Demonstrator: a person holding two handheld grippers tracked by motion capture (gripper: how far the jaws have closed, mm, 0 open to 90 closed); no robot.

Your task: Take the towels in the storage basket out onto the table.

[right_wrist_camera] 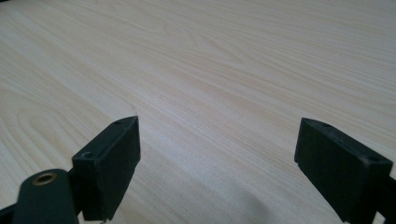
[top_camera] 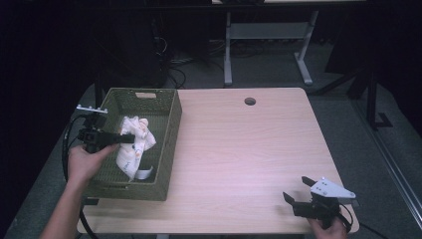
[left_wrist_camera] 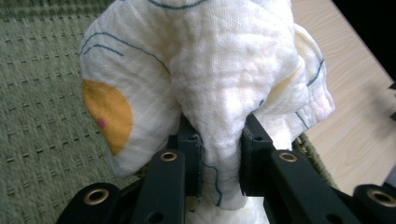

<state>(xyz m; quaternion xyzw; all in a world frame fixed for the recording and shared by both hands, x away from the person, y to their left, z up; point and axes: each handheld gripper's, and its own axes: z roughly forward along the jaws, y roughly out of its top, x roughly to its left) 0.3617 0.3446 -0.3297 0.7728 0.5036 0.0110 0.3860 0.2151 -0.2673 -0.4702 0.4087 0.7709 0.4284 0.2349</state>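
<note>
Your left gripper [left_wrist_camera: 218, 161] is clenched on the white muslin cloth [left_wrist_camera: 210, 74], which hangs over the green woven basket [top_camera: 169, 144] at the frame's left. Judging by this, releasing it remains. Your right gripper [right_wrist_camera: 217, 163] rests released, lower right.

The cloth [left_wrist_camera: 224, 70] is a soft, crinkled gauze weave, matt white with thin teal lines and an orange patch. The basket [top_camera: 169, 144] has olive-green woven walls, coarse and matt. The desk [right_wrist_camera: 210, 60] is pale wood-grain laminate, smooth with a faint sheen. Each hand-held gripper, left [left_wrist_camera: 219, 158] and right [right_wrist_camera: 217, 163], is of matt black plastic with brass-coloured eyelets.
</note>
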